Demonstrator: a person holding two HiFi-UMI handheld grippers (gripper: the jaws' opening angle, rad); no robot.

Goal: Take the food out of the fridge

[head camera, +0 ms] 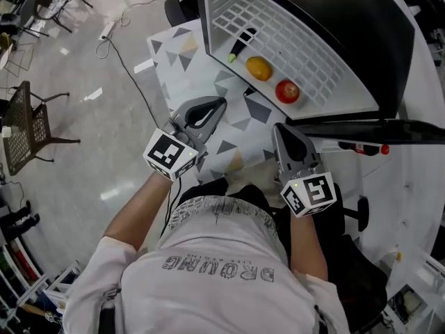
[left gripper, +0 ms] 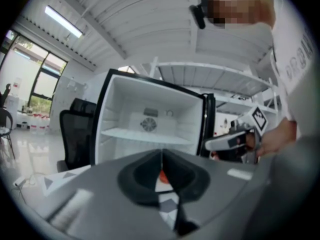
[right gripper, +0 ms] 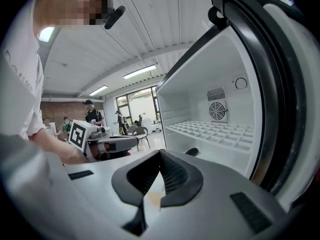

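The small fridge (head camera: 361, 61) stands open on the patterned table. On its white grid shelf (head camera: 306, 47) lie an orange (head camera: 259, 68), a red round fruit (head camera: 287, 91) and a dark green item (head camera: 240, 45). My left gripper (head camera: 221, 104) hovers over the tablecloth just short of the fridge's opening, jaws shut and empty. My right gripper (head camera: 279, 128) is beside it, near the red fruit, and is also shut with nothing in it. In the left gripper view the shut left gripper (left gripper: 161, 156) faces the fridge (left gripper: 150, 119). In the right gripper view the right gripper (right gripper: 159, 158) points at the shelf (right gripper: 215, 131).
The fridge door (head camera: 389, 127) swings out to the right, with red items (head camera: 361, 147) in its rack. The triangle-patterned tablecloth (head camera: 174, 54) lies under the grippers. A cable (head camera: 128, 68) and black chairs (head camera: 35, 131) are on the floor at the left.
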